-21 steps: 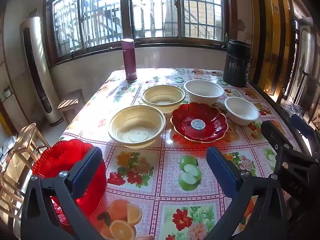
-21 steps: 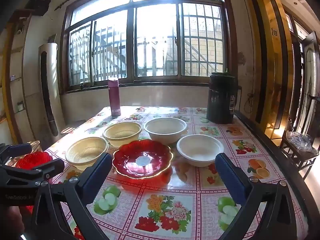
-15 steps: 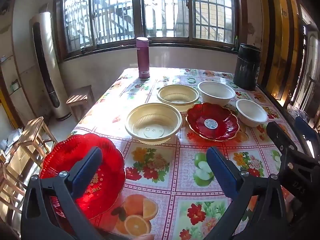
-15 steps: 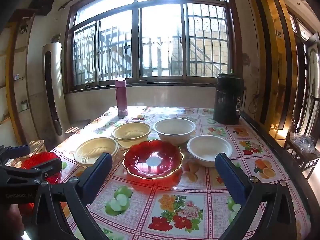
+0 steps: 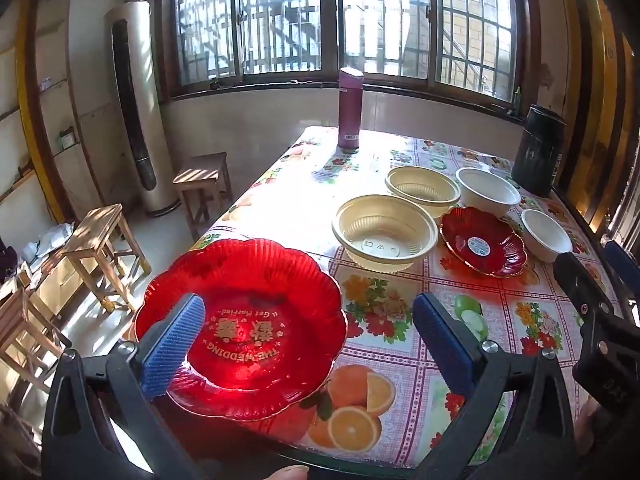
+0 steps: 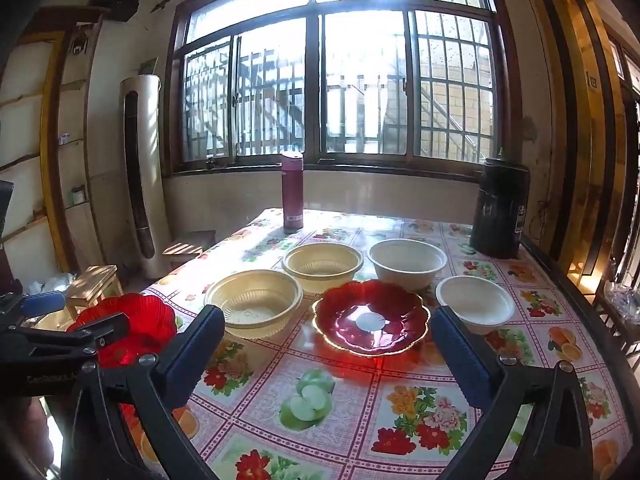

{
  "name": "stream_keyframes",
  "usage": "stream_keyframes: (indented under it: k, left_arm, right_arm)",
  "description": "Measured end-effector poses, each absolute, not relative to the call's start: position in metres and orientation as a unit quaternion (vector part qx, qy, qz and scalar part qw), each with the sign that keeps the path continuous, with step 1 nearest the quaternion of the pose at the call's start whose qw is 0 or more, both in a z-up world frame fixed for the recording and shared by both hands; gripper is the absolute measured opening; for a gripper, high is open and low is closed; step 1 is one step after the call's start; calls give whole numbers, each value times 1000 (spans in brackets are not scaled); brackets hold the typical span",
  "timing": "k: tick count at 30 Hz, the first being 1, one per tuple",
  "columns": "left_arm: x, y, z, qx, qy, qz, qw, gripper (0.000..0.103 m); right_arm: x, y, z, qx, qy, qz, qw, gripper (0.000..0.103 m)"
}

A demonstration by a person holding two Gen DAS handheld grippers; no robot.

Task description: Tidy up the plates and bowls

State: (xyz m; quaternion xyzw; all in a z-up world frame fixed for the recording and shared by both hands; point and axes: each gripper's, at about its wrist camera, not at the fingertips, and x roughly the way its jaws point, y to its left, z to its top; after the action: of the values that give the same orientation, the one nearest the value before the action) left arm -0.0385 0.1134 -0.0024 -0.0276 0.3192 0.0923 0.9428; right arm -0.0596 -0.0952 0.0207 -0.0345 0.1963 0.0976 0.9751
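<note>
Left gripper point(image 5: 306, 334) tilted down over near left table corner, jaws fully apart, nothing gripped. Large red plate point(image 5: 244, 328) lying flat on tablecloth point(image 5: 404, 356) between and below the pads, untouched; near rim partly covered by left blue pad. Right gripper point(image 6: 326, 346) pointed more level toward table centre, jaws fully apart, empty. Ahead of it, small red plate point(image 6: 370, 318) flanked by two yellow bowls point(image 6: 254, 304) and two white bowls point(image 6: 474, 304), all separate, unstacked. Thermos point(image 6: 292, 192) and black container point(image 6: 500, 208) standing upright at far edge. Fingertip point(image 5: 288, 473) cut off at lower edge of left view. Plate lettering inverted, partly legible. Window overexposed.
</note>
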Motion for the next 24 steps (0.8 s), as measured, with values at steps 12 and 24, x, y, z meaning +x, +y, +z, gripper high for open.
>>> stream_keyframes:
  k: [12,24]
  left_arm:
    - [-56,172,-10,-40,313,164,935,103]
    - [-59,205,-24,-50,322,198,925,103]
  right_arm:
    - [-66,-29,17,-54,202,167,964,103]
    - [-56,3,6,-70,216,196,954,103]
